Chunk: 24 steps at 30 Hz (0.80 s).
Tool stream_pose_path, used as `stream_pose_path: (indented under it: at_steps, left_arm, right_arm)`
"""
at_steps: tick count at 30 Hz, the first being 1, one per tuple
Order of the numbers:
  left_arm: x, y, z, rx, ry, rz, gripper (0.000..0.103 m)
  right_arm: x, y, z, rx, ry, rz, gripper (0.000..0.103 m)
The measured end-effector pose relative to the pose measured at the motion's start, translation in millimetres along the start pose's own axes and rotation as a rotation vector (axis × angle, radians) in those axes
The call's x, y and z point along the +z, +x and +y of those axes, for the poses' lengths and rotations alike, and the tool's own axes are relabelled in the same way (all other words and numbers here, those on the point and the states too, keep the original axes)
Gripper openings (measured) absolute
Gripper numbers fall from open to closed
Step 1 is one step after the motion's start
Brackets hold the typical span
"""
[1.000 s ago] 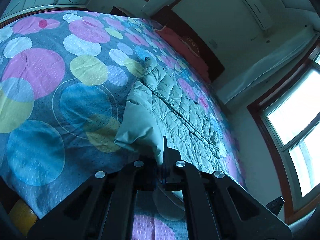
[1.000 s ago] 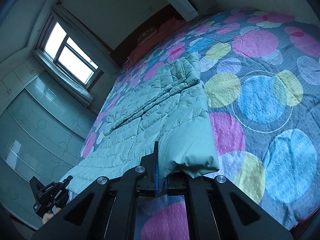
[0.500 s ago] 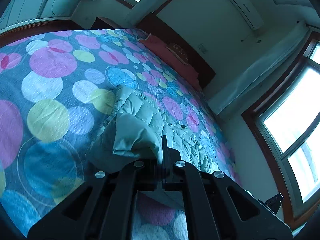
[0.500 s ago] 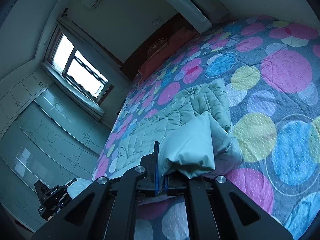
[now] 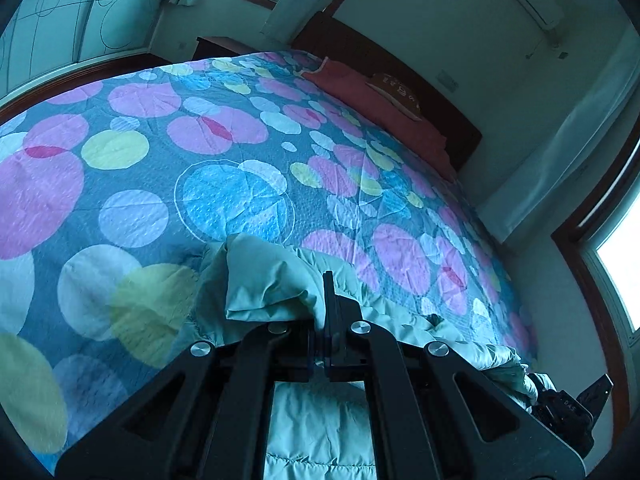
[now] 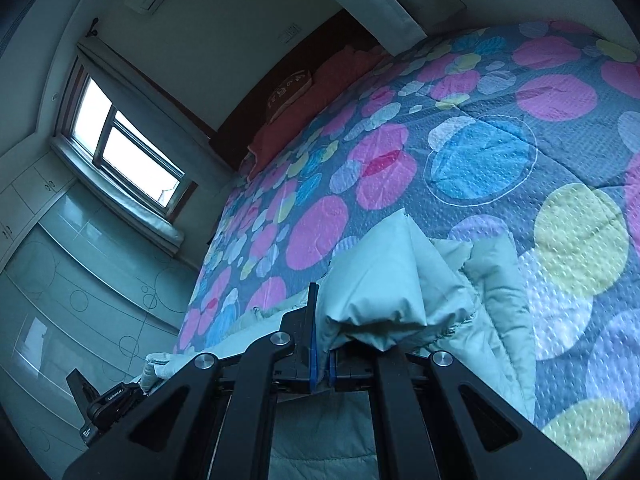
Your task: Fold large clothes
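A pale green quilted jacket lies on the bed, bunched up under both grippers. My left gripper is shut on a corner of the jacket and holds it lifted above the bedspread. My right gripper is shut on another corner of the jacket, whose fabric puffs up to the right of the fingers. The rest of the jacket hangs below the grippers and is mostly hidden by them. The other gripper shows at the edge of each view, the right one and the left one.
The bedspread with coloured circles stretches ahead, also in the right wrist view. Red pillows and a dark headboard are at the far end. Windows and wardrobe doors line the walls.
Both grippers have carried the jacket's corners forward over the jacket toward the headboard. The flat jacket seen before is now folded over and mostly beneath the grippers.
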<state>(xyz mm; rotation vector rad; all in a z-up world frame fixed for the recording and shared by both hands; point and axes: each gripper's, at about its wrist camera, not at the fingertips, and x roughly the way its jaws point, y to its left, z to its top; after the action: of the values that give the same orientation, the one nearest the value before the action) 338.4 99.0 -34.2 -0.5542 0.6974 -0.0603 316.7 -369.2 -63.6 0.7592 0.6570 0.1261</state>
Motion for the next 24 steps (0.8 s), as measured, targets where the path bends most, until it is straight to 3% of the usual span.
stream_pose_path:
  at_steps: [6, 10, 12, 13, 14, 15, 16, 19, 24]
  left_arm:
    - [4, 74, 6, 0.080, 0.036, 0.070, 0.002]
    - [2, 104, 17, 0.098, 0.050, 0.136, 0.004]
    - [2, 109, 19, 0.083, 0.043, 0.155, 0.011]
    - [2, 108, 19, 0.066, 0.042, 0.155, 0.022]
    - [3, 105, 19, 0.047, 0.044, 0.150, 0.041]
    - [4, 101, 17, 0.045, 0.051, 0.136, 0.050]
    - [5, 93, 15, 0.054, 0.057, 0.114, 0.060]
    - [7, 72, 10, 0.042, 0.072, 0.072, 0.063]
    - [2, 65, -2, 0.079, 0.186, 0.073, 0.063]
  right_arm:
    - [12, 62, -18, -0.077, 0.007, 0.063, 0.003]
    - [11, 82, -31, -0.106, 0.023, 0.086, 0.006]
    - [10, 83, -31, -0.107, 0.019, 0.092, 0.011]
    - [10, 80, -30, -0.096, 0.012, 0.084, 0.015]
    - [10, 76, -28, -0.091, 0.003, 0.071, 0.028]
    - [10, 70, -25, -0.091, -0.006, 0.051, 0.044]
    - [12, 64, -21, -0.086, -0.015, 0.029, 0.049]
    - [11, 51, -9, -0.067, -0.060, 0.011, 0.053]
    - [6, 61, 20, -0.150, -0.237, 0.044, 0.053]
